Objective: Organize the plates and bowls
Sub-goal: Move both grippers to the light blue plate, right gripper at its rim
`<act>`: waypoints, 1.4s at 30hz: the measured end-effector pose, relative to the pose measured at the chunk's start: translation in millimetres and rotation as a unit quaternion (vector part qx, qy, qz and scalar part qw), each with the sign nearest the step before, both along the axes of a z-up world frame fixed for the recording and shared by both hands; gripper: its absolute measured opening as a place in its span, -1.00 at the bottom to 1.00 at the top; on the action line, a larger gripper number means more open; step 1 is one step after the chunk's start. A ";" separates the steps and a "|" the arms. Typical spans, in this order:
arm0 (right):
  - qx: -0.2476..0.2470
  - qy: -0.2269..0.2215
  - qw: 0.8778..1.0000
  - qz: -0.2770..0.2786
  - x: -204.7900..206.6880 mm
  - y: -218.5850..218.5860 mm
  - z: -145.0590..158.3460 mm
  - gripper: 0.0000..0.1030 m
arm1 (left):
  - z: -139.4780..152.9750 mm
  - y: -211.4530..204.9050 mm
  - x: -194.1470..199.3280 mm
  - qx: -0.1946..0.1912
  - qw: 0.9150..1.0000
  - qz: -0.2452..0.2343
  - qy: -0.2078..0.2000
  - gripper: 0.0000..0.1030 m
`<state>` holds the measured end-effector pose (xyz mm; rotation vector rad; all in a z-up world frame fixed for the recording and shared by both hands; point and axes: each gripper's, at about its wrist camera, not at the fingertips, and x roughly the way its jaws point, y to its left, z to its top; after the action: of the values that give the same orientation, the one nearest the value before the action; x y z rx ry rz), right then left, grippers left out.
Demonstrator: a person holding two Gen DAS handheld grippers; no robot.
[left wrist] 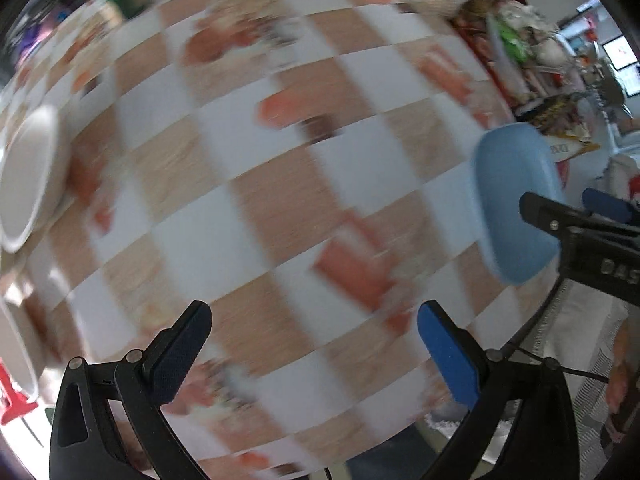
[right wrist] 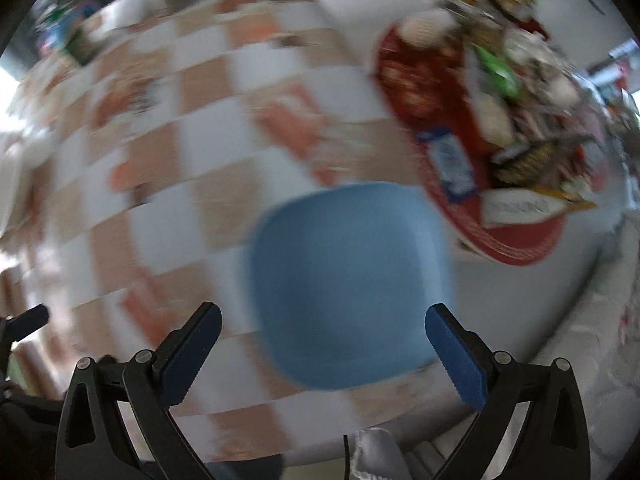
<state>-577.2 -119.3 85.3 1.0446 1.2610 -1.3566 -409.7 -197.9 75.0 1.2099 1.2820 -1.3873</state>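
A light blue square plate (right wrist: 348,284) lies flat on the checkered tablecloth (right wrist: 168,168). My right gripper (right wrist: 322,354) hangs above its near edge, open, with nothing between the fingers. In the left wrist view the same blue plate (left wrist: 516,204) sits at the right, partly behind the right gripper's fingers (left wrist: 560,216). A white bowl (left wrist: 28,176) rests at the left edge of that view, and a white plate (left wrist: 20,344) shows below it. My left gripper (left wrist: 314,354) is open over bare cloth, holding nothing. Both views are blurred by motion.
A red round tray (right wrist: 516,240) heaped with snack packets stands at the table's far right, close beside the blue plate. A red object (left wrist: 12,396) pokes in at the lower left. The table's near edge runs just below both grippers.
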 end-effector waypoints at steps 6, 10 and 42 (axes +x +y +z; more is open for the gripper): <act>0.021 0.040 0.998 -0.038 -43.6 -21.9 -26.6 0.99 | -27.9 -3.7 -43.3 0.002 1.000 -0.006 0.010 0.99; 0.036 0.044 0.998 -0.038 -43.3 -15.9 -48.6 0.99 | -46.9 3.5 -62.3 -0.002 1.000 0.001 0.001 0.99; 0.088 -0.030 0.992 0.086 73.9 -19.0 -100.1 0.99 | -78.9 40.6 84.1 0.026 0.996 0.031 -0.075 0.99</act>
<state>-503.3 -138.3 -14.8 1.0621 1.4123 -1.0914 -325.6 -157.2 -3.9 1.2739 1.2451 -1.2025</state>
